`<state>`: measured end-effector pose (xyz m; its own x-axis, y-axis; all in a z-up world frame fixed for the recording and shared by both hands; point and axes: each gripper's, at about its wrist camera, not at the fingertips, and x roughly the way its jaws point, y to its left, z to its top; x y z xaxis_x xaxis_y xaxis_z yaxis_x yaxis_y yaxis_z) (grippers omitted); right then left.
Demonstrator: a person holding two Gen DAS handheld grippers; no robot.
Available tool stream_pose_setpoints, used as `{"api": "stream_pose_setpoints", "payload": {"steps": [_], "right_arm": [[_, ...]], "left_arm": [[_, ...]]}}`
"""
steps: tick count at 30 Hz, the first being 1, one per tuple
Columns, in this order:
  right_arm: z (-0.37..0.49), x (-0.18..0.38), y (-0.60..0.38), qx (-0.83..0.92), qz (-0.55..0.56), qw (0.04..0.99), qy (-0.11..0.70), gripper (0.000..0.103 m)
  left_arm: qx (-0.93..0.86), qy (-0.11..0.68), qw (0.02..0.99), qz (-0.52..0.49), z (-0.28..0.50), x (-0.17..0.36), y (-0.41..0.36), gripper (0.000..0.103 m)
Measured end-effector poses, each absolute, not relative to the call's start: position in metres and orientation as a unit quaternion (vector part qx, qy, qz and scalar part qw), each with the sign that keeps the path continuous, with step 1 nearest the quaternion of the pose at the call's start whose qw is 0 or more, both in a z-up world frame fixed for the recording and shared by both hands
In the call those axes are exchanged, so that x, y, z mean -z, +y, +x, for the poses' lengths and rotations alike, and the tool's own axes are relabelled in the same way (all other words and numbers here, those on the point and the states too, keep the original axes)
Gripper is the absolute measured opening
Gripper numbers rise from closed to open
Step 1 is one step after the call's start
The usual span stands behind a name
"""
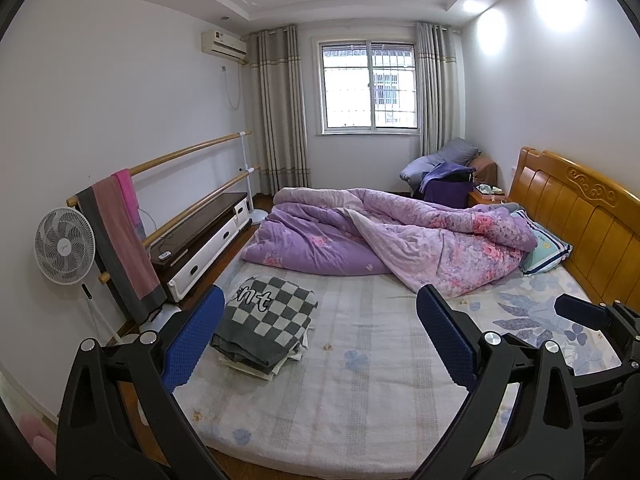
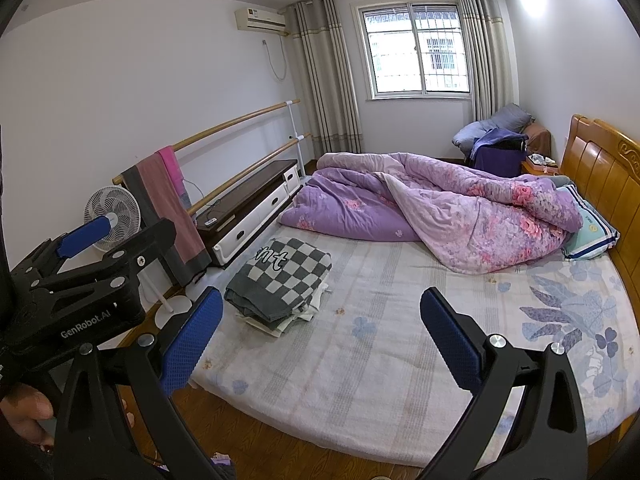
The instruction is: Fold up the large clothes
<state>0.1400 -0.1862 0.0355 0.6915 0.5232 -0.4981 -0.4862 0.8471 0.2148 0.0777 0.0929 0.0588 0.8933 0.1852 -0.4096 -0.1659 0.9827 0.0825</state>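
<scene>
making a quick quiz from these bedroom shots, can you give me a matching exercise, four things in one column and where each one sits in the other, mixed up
Things:
1. checkered blanket
2. purple floral quilt
3. pink towel
4. white fan

Places:
A. draped over the wooden rail by the wall
B. standing on the floor beside the rail
C. folded on top of a stack near the bed's left edge
D. crumpled across the far side of the bed

Pairs: 1-C, 2-D, 3-A, 4-B

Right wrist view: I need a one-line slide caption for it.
Open right gripper above the bed, folded clothes stack at its left edge, purple quilt bunched behind.
</scene>
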Motion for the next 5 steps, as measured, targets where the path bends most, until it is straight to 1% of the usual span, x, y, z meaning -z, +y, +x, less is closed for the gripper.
{"api": "stream_pose_setpoints", "payload": {"steps": [5], "right_arm": [[0.1449, -0.0336, -0.1846, -0.276, 0.041, 0.915, 0.292, 0.096]], "left_arm": [[-0.090, 0.221, 0.971, 0.024, 0.0847, -0.0585, 0.0996, 0.097]]}}
